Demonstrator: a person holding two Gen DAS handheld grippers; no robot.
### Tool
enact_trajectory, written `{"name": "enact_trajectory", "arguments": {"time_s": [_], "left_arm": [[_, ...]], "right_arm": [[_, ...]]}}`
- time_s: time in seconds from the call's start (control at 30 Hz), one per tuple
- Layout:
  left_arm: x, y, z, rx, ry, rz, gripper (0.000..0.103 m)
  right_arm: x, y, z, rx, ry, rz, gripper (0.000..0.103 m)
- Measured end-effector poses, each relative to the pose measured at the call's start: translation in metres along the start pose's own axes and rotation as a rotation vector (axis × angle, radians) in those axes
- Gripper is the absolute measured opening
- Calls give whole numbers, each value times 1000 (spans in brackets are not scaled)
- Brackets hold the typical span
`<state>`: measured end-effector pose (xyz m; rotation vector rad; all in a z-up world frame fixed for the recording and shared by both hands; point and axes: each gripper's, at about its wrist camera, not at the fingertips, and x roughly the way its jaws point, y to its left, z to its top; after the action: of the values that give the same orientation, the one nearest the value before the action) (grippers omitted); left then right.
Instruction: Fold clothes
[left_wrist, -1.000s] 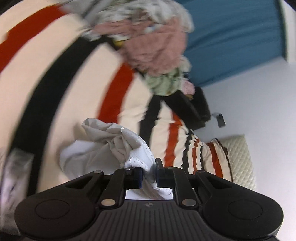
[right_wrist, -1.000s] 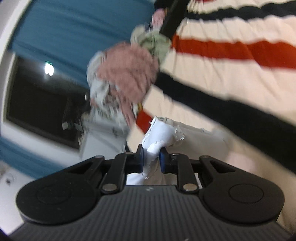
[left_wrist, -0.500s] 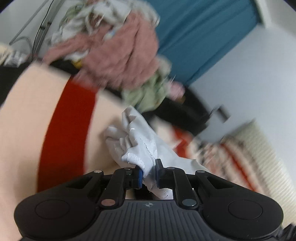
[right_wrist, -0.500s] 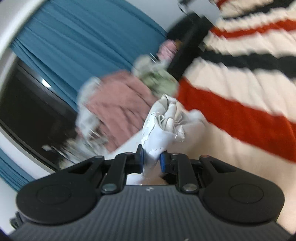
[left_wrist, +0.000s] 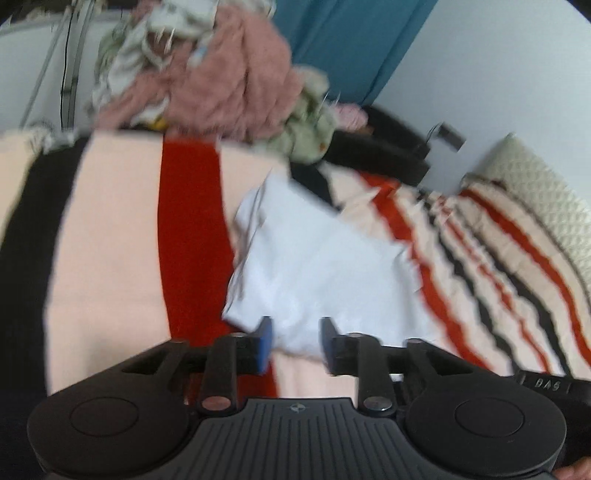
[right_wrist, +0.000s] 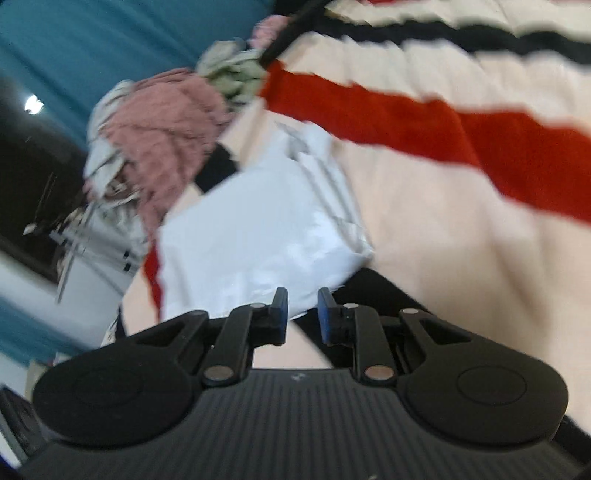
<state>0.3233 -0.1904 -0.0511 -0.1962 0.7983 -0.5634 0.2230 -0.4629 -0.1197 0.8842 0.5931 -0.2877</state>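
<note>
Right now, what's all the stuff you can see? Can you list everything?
white cloth: one, white, lying flat on the blanket, just ahead of both grippers
blanket: one, cream with red and black stripes, under the cloth
clothes pile: one heap, pink, pale green and white, at the blanket's far edge
curtain: one, blue, behind the pile
pillow: one, cream, knobbly, far right
black thing: one, beside the pile, too blurred to name
left gripper: black, blue fingers opening, cloth edge between them
right gripper: black, blue fingers apart at the cloth's near edge
</note>
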Motion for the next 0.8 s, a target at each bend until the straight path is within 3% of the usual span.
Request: {"name": "enact_trajectory", "arguments": {"time_s": [0.17,0.33,0.43,0.47,0.5,0.53,0.57,0.8], "left_arm": [[-87,-43,8,89,-105,24,53],[-170,-79,-3,155,-182,49,84],[-216,-99,-16,222,-202,31,97],[-229,-104,-23,249,-216,33,100],[-242,-109,-30,277,-229,34,103],[-250,-110,-36,289,-235,39,103],[-257,-111,-44,294,-238,41,103],[-304,-96,-105,281,-316,42,103]], "right_arm": [[-72,39,2,-129,-35,39,21],[-144,77,-16,-327,-118,39,21],[-178,87,-30,-370,-127,48,24],[-188,89,-36,-387,-146,60,43],[-198,90,-42,-407,-169,74,75],[-207,91,-47,-426,-193,88,90],[-217,91,-55,-445,-224,98,95],[-255,85,-104,-562,-298,132,95]]}}
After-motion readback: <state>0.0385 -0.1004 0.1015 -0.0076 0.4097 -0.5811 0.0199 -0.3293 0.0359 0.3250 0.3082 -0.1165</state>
